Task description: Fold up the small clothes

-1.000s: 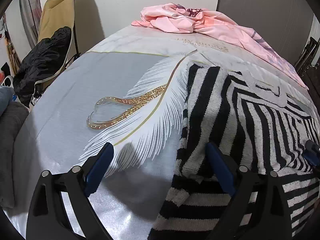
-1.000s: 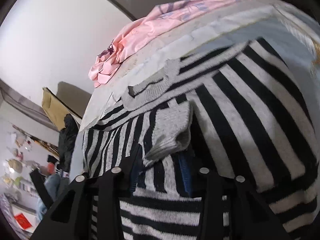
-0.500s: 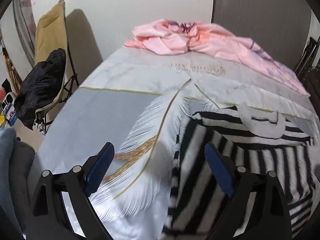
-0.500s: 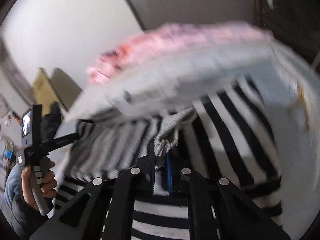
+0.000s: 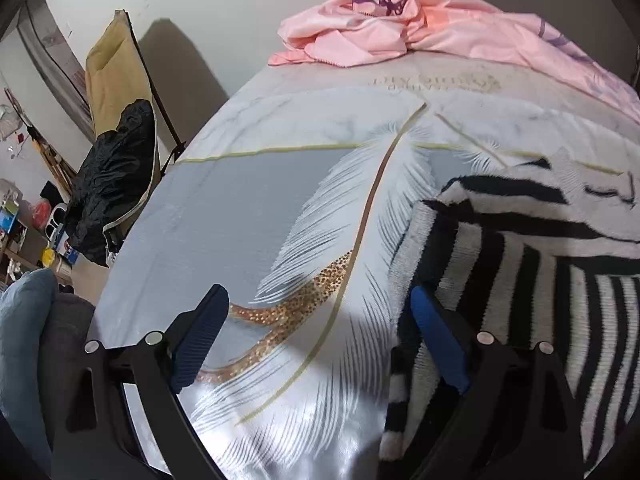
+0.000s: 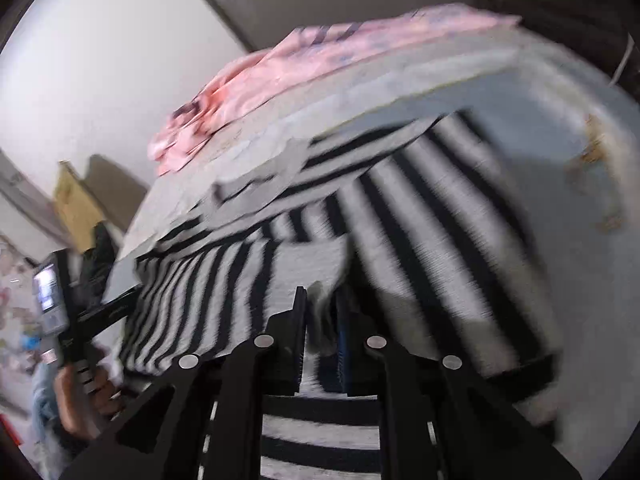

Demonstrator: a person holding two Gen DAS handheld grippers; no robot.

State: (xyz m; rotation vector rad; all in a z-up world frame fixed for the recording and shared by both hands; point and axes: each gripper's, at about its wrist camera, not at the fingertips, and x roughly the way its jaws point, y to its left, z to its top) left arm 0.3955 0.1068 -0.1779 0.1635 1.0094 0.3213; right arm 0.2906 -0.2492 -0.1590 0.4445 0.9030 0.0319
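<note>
Striped sweater (image 5: 532,264) lies on the bed cover (image 5: 248,216), at the right of the left wrist view. Left gripper (image 5: 320,332) jaws spread wide, holding nothing; its right finger is over the sweater's left edge, its left finger over bare cover. Right gripper (image 6: 320,320) jaws nearly closed, pinching a grey fold of the sweater (image 6: 420,216). Pink cloth (image 5: 408,28) lies at the far end. Gold lettering (image 5: 436,80) printed on the cover, upside down, unreadable
</note>
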